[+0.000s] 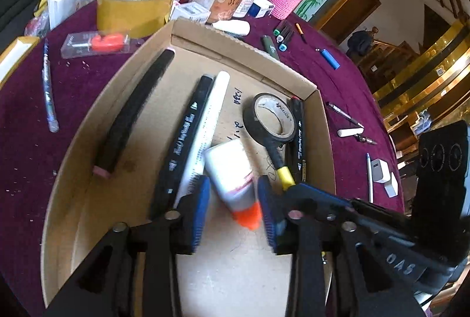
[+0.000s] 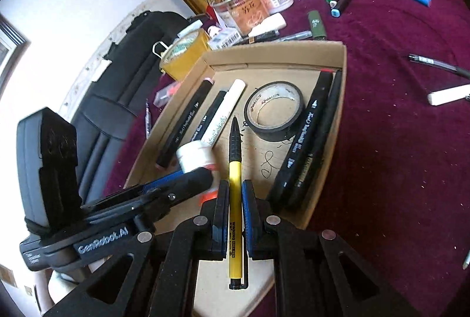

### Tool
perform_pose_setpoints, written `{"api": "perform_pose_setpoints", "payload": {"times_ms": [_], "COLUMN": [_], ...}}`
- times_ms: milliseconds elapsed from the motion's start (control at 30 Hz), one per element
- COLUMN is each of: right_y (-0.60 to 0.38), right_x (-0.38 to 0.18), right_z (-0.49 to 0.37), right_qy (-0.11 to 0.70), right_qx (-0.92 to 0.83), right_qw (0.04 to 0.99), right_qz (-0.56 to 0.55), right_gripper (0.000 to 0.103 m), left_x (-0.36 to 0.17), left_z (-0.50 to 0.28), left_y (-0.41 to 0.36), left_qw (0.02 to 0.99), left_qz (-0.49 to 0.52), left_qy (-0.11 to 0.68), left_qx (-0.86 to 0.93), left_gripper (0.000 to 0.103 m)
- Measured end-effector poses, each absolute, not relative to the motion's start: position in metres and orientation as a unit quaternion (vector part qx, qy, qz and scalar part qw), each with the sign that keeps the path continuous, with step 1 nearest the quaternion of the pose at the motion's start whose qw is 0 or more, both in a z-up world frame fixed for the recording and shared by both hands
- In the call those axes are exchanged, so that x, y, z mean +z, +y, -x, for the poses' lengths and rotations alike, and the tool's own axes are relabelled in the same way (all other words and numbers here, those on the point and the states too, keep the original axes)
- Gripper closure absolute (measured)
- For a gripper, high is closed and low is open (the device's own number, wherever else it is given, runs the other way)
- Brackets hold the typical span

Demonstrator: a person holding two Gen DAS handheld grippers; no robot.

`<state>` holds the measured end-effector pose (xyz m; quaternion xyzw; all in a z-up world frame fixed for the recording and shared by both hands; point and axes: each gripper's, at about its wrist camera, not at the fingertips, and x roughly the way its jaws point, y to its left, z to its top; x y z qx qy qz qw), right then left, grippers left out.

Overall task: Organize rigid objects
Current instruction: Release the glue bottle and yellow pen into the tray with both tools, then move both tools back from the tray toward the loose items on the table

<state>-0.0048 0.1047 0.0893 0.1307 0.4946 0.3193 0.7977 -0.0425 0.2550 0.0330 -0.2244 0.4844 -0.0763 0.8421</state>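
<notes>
Right gripper (image 2: 235, 208) has its jaws pinching the yellow pen (image 2: 234, 199), tip out over the box (image 2: 342, 99). Left gripper (image 1: 233, 208), jaws spread, straddles the glue bottle (image 1: 229, 170) lying loose on the box floor. Beyond sit markers (image 1: 182, 140) and black tape (image 1: 271, 118); further back, cluttered purple surface (image 1: 337, 87).
</notes>
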Motion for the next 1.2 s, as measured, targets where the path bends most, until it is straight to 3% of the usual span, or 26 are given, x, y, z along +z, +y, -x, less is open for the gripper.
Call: {"api": "perform_pose_setpoints", "payload": {"times_ms": [133, 300, 433, 600, 733, 900, 1200], "right_y": [0.112, 0.114, 0.110, 0.095, 0.078, 0.054, 0.007], "right_x": [0.084, 0.084, 0.086, 0.100, 0.114, 0.124, 0.112], "right_z": [0.001, -0.002, 0.000, 0.013, 0.029, 0.047, 0.070], "right_qy": [0.500, 0.496, 0.492, 0.463, 0.425, 0.384, 0.365], "right_qx": [0.313, 0.311, 0.312, 0.309, 0.296, 0.268, 0.228], "right_qw": [0.799, 0.803, 0.804, 0.824, 0.850, 0.881, 0.900], "right_qz": [-0.115, -0.109, -0.117, -0.111, -0.092, -0.065, -0.070], "right_gripper": [0.092, 0.092, 0.089, 0.062, 0.054, 0.037, 0.030], "left_x": [0.037, 0.053, 0.063, 0.063, 0.064, 0.079, 0.103], "left_z": [0.047, 0.068, 0.090, 0.109, 0.118, 0.131, 0.142], "left_y": [0.263, 0.275, 0.285, 0.294, 0.289, 0.266, 0.194], "left_qw": [0.845, 0.860, 0.869, 0.867, 0.870, 0.891, 0.930], "left_qz": [0.244, 0.260, 0.273, 0.291, 0.286, 0.234, 0.086], "left_qy": [0.470, 0.433, 0.409, 0.403, 0.400, 0.389, 0.354], "left_qx": [-0.075, -0.072, -0.058, -0.039, -0.025, 0.002, 0.040], "left_gripper": [0.044, 0.039, 0.026, 0.026, 0.025, 0.025, 0.023]}}
